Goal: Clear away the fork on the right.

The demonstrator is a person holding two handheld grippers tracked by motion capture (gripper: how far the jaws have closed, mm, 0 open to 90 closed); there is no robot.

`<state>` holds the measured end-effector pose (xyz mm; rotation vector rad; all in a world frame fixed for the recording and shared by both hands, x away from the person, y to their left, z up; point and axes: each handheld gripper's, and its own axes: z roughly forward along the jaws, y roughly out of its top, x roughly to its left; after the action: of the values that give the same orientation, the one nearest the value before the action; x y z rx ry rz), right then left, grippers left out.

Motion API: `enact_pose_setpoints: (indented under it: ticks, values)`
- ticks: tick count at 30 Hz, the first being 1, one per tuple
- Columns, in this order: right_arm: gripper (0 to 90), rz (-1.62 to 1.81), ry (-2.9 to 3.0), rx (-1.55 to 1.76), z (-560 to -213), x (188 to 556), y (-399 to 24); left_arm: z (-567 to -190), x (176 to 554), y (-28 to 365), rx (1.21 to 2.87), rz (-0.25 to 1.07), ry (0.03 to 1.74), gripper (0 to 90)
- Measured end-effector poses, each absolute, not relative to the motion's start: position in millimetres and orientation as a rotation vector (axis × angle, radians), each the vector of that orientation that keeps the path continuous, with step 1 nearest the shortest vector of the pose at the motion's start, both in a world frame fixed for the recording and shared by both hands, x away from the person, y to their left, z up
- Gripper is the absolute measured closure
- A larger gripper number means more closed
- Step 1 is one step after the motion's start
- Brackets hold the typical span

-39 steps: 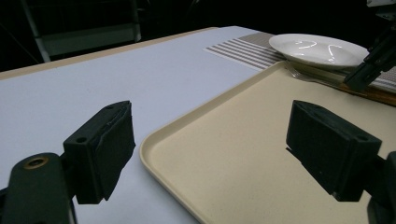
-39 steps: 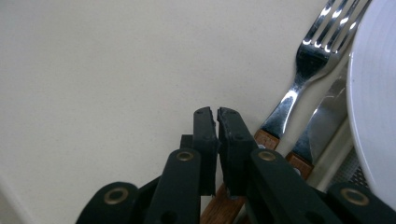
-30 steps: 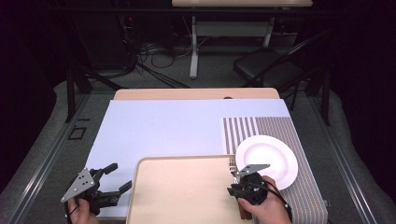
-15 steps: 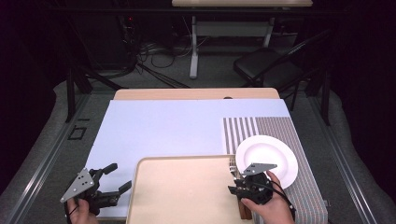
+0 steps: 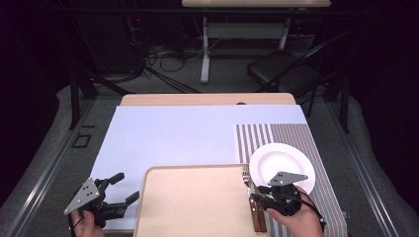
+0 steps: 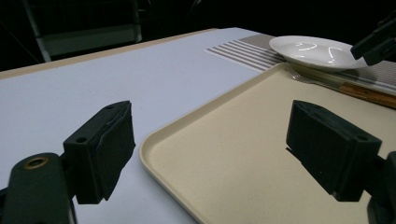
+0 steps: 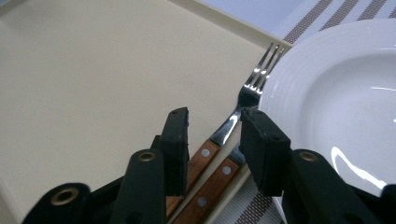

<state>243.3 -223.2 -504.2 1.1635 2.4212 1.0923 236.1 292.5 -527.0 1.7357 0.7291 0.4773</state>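
The left tool (image 6: 210, 154) stands with its two black jaws wide apart and nothing between them. Under and ahead of it lies a beige tray (image 6: 243, 140), its rounded corner between the jaws, resting on a pale blue bench (image 6: 116, 74). Past the tray's far edge — ahead and to the right — a fork (image 6: 303, 77) with a wooden handle lies beside a white plate (image 6: 317, 51) on a striped mat (image 6: 243, 49). The other tool (image 6: 378, 42) hangs at the upper right — above the plate's rim.

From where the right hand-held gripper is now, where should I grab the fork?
Probably the fork's wooden handle, from above, jaws across its width. It lies flat between tray and plate; the plate's rim crowds its tines.
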Motion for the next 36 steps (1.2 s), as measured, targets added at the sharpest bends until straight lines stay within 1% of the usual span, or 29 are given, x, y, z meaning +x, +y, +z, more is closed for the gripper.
enact_pose_setpoints:
  ticks: [3, 5, 9, 10, 11, 13, 17, 18, 22, 24, 26, 27, 36]
  values:
    - [59.4, 1.093, 2.402, 1.168, -502.2, 240.8, -230.6, -527.0, 235.9, 292.5, 1.736, 0.478, 0.729, 15.5]
    - [55.1, 1.096, 2.367, 1.166, -500.8, 238.7, -236.7, -527.0, 235.8, 292.6, 1.735, 0.479, 0.731, 15.5]
    - [51.8, 1.073, 2.296, 1.176, -497.4, 234.7, -249.5, -527.1, 236.1, 292.4, 1.737, 0.478, 0.730, 15.5]
    - [49.1, 1.083, 2.279, 1.169, -497.0, 234.3, -253.2, -527.1, 236.1, 292.3, 1.738, 0.477, 0.730, 15.5]
    - [44.4, 1.076, 2.256, 1.173, -496.3, 233.6, -256.9, -527.1, 236.1, 292.2, 1.738, 0.478, 0.730, 15.5]
    - [42.8, 1.071, 2.231, 1.219, -496.1, 233.5, -265.2, -527.1, 236.1, 292.2, 1.738, 0.477, 0.730, 15.5]
    - [32.7, 1.042, 2.200, 1.161, -496.8, 233.0, -274.8, -527.2, 236.3, 292.1, 1.739, 0.477, 0.731, 15.5]
    - [28.0, 1.035, 2.177, 1.154, -497.6, 232.8, -277.4, -527.3, 236.4, 292.1, 1.740, 0.474, 0.729, 15.5]
    - [14.5, 1.024, 2.159, 1.173, -499.9, 233.3, -283.7, -527.3, 236.4, 291.9, 1.741, 0.474, 0.727, 15.5]
    - [12.2, 1.023, 2.148, 1.192, -501.2, 233.6, -287.7, -527.3, 236.3, 291.9, 1.742, 0.476, 0.728, 15.5]
    - [2.3, 1.018, 2.157, 1.205, -503.4, 234.4, -291.5, -527.4, 236.4, 291.8, 1.741, 0.476, 0.729, 15.5]
    - [0.0, 1.013, 2.168, 1.209, -504.5, 234.3, -292.6, -527.4, 236.5, 291.8, 1.742, 0.476, 0.727, 15.5]
    - [0.0, 0.969, 2.162, 1.169, -511.7, 231.4, -303.6, -527.5, 236.7, 290.8, 1.748, 0.476, 0.728, 15.5]
